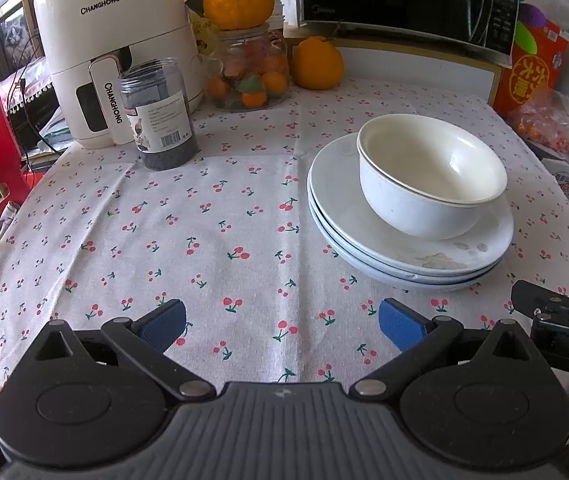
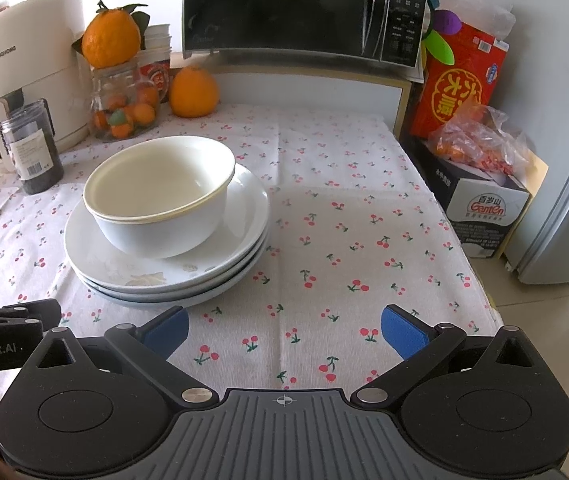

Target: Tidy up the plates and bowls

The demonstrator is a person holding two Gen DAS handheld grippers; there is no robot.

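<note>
Both claws are held wide open, and nothing is gripped by either one. Near the stack of plates (image 1: 404, 256), the left claw (image 1: 282, 326) is seen low over the cherry cloth (image 1: 164, 208), on the side facing the jar of dark bits (image 1: 160, 114). On the stack's other side, toward the red box (image 2: 460, 84), the right claw (image 2: 284, 328) is held just as low. A white bowl (image 1: 432, 176) is sat on top of the stack, with what looks like a second bowl tucked inside it, since two rims can be seen. About three plates seem to be piled up. The bowl is not placed in the middle of the stack; it is pushed toward the far side, by the glass jar of little oranges (image 1: 250, 76). Trouble could be caused by that. If the plates are lifted or tipped while the bowl is on top, the bowl could be slid off and broken. If only the inner bowl is pinched, the outer one might be dragged up and then dropped. Crumbs and a smear are left on the top plate, so the blue pads (image 1: 400, 324) might slip on it. The cloth could also be tugged and bunched up if the stack is pushed sideways, and the jars nearby could be knocked over.
</note>
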